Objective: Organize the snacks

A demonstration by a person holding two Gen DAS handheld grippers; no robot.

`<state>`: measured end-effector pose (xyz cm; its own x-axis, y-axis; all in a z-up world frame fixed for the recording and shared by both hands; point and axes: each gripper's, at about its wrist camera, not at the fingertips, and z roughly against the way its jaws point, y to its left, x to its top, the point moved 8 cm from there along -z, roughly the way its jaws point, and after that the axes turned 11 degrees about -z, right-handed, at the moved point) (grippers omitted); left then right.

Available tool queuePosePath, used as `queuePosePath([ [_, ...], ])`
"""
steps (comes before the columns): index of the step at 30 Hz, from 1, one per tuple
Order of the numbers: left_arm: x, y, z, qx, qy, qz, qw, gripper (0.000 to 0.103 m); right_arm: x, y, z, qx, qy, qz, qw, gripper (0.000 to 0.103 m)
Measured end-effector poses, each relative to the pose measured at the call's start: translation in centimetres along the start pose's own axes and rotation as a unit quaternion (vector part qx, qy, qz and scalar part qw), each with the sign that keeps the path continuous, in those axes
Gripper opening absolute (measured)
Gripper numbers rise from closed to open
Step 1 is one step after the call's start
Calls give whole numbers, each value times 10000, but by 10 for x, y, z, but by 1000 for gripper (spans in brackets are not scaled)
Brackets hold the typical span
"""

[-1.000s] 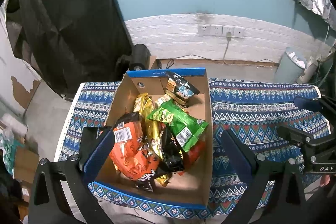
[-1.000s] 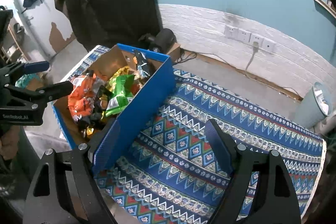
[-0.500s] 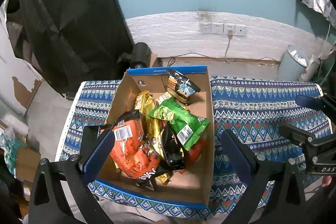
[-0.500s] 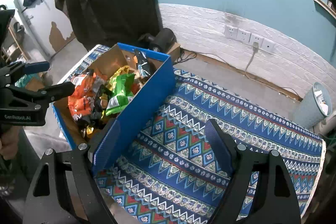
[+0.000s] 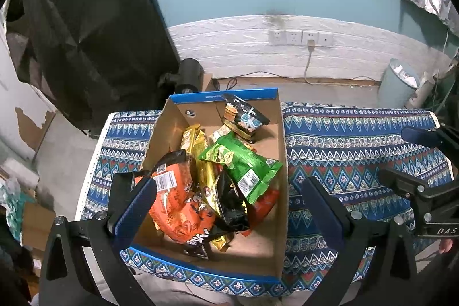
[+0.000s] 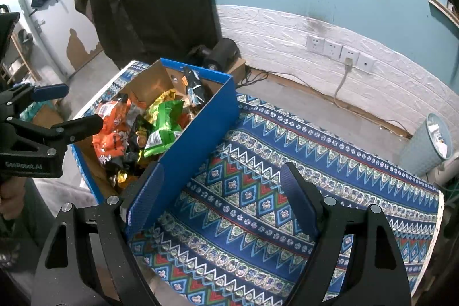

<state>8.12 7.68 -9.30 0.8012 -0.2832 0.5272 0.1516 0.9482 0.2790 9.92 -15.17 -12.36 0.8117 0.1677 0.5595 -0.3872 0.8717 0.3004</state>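
Both claws are spread wide and hold nothing: the left gripper (image 5: 226, 202) hangs over the near end of the box (image 5: 282, 151), its left finger in front of the orange bag (image 5: 175, 200), and the right gripper (image 6: 223, 191) hangs over bare cloth (image 6: 330, 162), its left finger just beside the box's blue outer wall. All the snacks in view lie in the box at centre frame of the left view, heaped loosely: orange bag at lower left, gold packs (image 5: 200, 157) up the middle, black bag (image 5: 232, 205) below, green bag (image 5: 243, 165) on top to the right, a dark pack (image 5: 243, 118) leaning at the far wall. None lie on the cloth. That fits either snacks all gathered into the box, or a jumble waiting to be sorted out onto the cloth; these views do not settle which. For room, the cloth right of the box is wide and clear, ending at the table edges far and right; the box's walls stand tall around the heap, and its left side sits near the table's left edge.
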Motion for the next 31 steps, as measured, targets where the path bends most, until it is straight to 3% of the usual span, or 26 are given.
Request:
queuePosePath([
  [31, -2, -3, -2, -78, 70, 56, 9999, 102, -1, -1, 1, -5, 6, -1, 10000, 83],
])
